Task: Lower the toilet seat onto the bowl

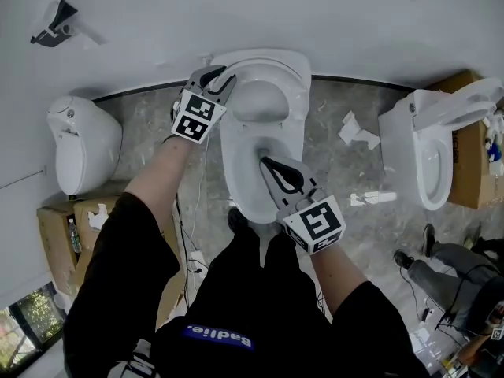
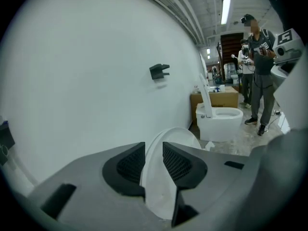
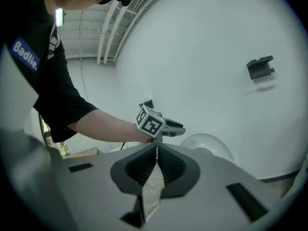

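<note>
A white toilet (image 1: 244,187) stands against the wall in the head view, its seat and lid (image 1: 264,93) raised upright toward the wall. My left gripper (image 1: 224,75) is at the upper left edge of the raised seat. In the left gripper view the seat's white rim (image 2: 155,177) runs between the two pads (image 2: 129,165), which stand apart around it without clamping it, so this gripper (image 2: 154,160) is open. My right gripper (image 1: 266,164) hovers over the bowl, shut with nothing in it. The right gripper view shows its jaws (image 3: 157,153) meeting, with the raised lid (image 3: 207,146) beyond.
A second toilet (image 1: 429,152) with its seat up stands at the right by a cardboard box (image 1: 465,132). A white fixture (image 1: 79,144) and boxes (image 1: 67,227) are at the left. Paper scraps (image 1: 354,128) lie on the floor. People (image 2: 262,71) stand farther off.
</note>
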### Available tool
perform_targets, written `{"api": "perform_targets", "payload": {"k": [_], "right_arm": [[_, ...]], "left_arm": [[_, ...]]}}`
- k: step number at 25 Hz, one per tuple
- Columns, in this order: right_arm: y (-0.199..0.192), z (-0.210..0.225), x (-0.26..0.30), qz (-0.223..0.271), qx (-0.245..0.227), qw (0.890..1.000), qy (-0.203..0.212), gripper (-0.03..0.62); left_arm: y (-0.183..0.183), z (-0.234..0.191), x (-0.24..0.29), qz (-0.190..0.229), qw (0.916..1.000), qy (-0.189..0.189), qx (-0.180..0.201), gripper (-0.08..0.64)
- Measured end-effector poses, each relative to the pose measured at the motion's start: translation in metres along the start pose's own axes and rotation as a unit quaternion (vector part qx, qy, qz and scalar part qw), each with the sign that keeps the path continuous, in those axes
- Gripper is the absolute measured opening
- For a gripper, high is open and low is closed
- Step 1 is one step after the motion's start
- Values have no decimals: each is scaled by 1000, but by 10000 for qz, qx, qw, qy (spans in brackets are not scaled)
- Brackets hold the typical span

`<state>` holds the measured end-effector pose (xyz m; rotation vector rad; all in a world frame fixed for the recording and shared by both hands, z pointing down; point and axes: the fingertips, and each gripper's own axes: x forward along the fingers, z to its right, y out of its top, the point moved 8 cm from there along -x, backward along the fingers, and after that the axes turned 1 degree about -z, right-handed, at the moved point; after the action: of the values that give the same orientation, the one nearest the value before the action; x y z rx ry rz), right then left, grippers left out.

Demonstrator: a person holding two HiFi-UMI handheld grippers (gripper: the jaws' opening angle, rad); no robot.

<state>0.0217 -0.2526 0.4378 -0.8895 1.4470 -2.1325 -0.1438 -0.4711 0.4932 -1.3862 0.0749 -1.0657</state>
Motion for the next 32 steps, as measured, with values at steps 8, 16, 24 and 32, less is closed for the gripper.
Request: {"api": "perform_targets", "payload": {"k": [8, 16, 24, 32], "right_arm": [[-30, 11, -19, -319, 243, 9991, -145, 28], [-53, 14, -39, -508, 448, 9974, -254, 28], [-57, 5, -39, -497, 414, 9979, -11, 28], [-63, -1, -53, -485, 412, 9979, 140, 28]], "left_arm": [[-20, -9, 52, -579, 9960, -364, 572, 121], [-27, -9, 78, -1044, 9830, -563, 1399, 123], [-28, -7, 79, -1055, 9811, -573, 1520, 121], [-26, 12, 60, -1057, 9797, -567, 1606, 117]]}}
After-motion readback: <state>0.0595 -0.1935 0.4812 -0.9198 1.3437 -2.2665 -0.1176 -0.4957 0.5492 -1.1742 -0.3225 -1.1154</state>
